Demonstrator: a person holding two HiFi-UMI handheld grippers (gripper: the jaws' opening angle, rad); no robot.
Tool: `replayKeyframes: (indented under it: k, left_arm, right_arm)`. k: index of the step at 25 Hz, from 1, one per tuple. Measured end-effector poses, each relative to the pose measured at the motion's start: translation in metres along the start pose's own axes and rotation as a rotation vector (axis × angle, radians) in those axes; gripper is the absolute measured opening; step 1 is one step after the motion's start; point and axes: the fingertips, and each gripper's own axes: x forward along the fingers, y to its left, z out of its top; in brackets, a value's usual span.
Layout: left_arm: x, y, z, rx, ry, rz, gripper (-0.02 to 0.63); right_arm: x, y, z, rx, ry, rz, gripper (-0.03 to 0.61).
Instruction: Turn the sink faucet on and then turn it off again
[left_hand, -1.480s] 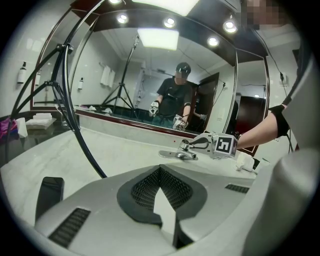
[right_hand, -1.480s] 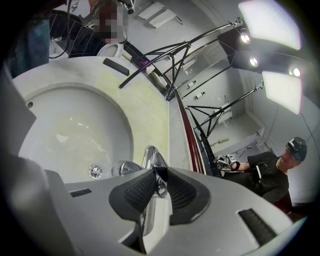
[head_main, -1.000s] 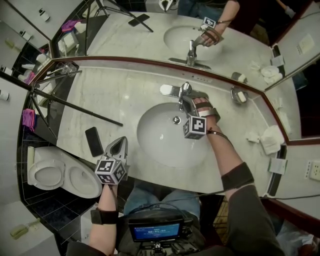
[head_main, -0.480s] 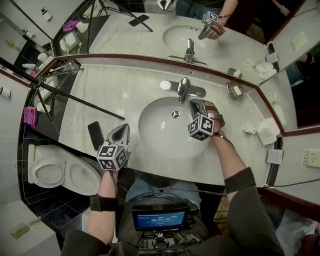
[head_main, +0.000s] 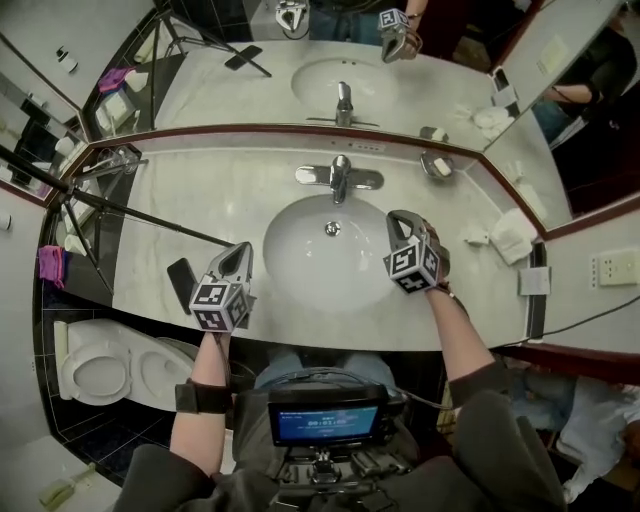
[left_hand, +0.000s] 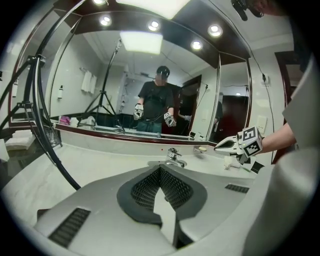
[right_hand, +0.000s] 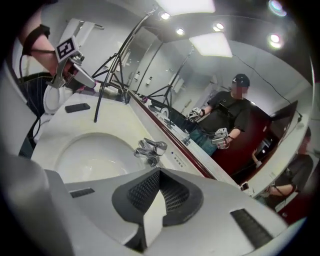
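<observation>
Finds the faucet (head_main: 340, 178) mounted on the marble counter (head_main: 220, 195), centred behind the white sink (head_main: 290, 275), chrome, with its spout reaching over the bowl toward the drain (head_main: 332, 228). Places the right gripper (head_main: 397, 217) above the bowl's right rim, near the faucet yet apart from it, pointing toward the back wall. Reads its jaws as pressed together after just closing, with nothing between them. Sets the left gripper (head_main: 243, 248) over the counter's front part, left of the bowl and farther from the faucet, jaws likewise pressed together and pinching nothing. Notes a dark phone (head_main: 181, 272) lying flat on the counter just left of the left gripper. Follows a black tripod leg (head_main: 150, 215) slanting across the counter's left part. Spots a soap dish (head_main: 436, 165) right of the faucet by the back edge, and white cloths (head_main: 512, 235) at the counter's right end. Sees the mirror (head_main: 420, 90) along the back wall repeating faucet, bowl and both grippers. Picks out a white toilet (head_main: 100, 365) on the dark tiled floor beyond the counter's left end.
</observation>
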Motion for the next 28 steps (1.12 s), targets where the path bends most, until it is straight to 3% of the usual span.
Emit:
replayKeyframes:
  k: [8, 14, 16, 19, 28]
  left_arm:
    - [0.013, 0.001, 0.011, 0.014, -0.003, -0.056, 0.002]
    - [0.018, 0.0, 0.009, 0.011, -0.002, -0.062, 0.002]
    - [0.019, 0.002, 0.011, 0.008, -0.009, -0.053, 0.002]
    - [0.019, -0.001, 0.012, 0.022, -0.006, -0.058, 0.002]
    - [0.011, -0.003, 0.016, 0.036, -0.012, -0.049, 0.002]
  right_arm:
    - [-0.059, -0.018, -0.028, 0.375, 0.004, -0.098, 0.017]
    - [-0.091, -0.016, -0.074, 0.793, -0.047, -0.138, 0.015]
    - [-0.099, -0.014, -0.085, 0.886, -0.06, -0.148, 0.014]
    - [-0.107, -0.014, -0.099, 0.928, -0.06, -0.16, 0.013]
    - [-0.116, -0.016, -0.114, 0.92, -0.044, -0.18, 0.012]
